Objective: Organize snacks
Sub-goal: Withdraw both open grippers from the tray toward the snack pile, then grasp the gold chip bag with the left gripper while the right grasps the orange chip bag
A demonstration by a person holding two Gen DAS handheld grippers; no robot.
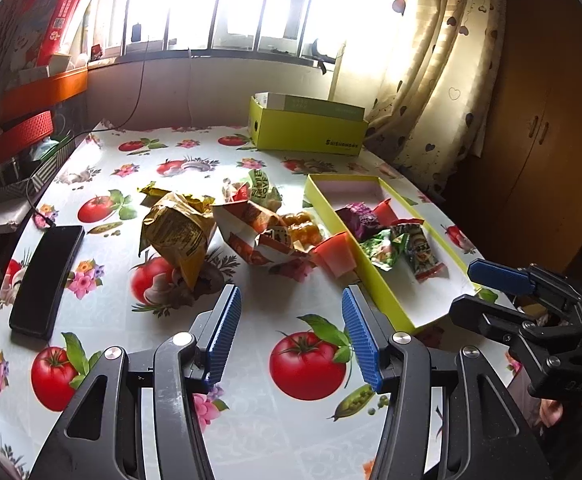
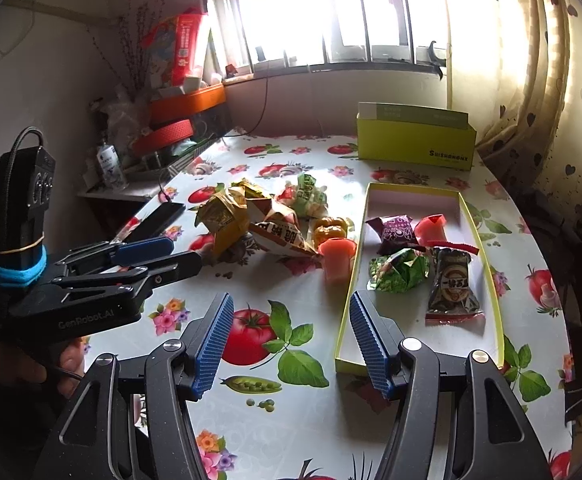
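A shallow yellow-green tray (image 1: pixel 375 280) (image 2: pixel 345 320) lies on the tomato-print table and holds a purple packet (image 2: pixel 391 232), a red jelly cup (image 2: pixel 431 228), a green packet (image 2: pixel 399 274) and a dark packet (image 2: pixel 453 288). Left of the tray lie loose snacks: a golden-brown packet (image 1: pixel 175 232), an orange-and-white packet (image 1: pixel 255 232), a green-and-white packet (image 1: pixel 263 186), orange jellies (image 1: pixel 303 228) and a pink jelly cup (image 1: pixel 333 254) against the tray wall. My left gripper (image 1: pixel 291 292) hovers open before this pile, holding nothing. My right gripper (image 2: pixel 291 300) is open and empty at the tray's near corner.
A taller green box (image 1: pixel 307 132) stands at the back of the table. A black phone (image 1: pixel 47 280) lies near the left edge. Shelves with red and orange clutter (image 1: pixel 43 92) crowd the left side, and a curtain (image 1: pixel 431 80) hangs at the right.
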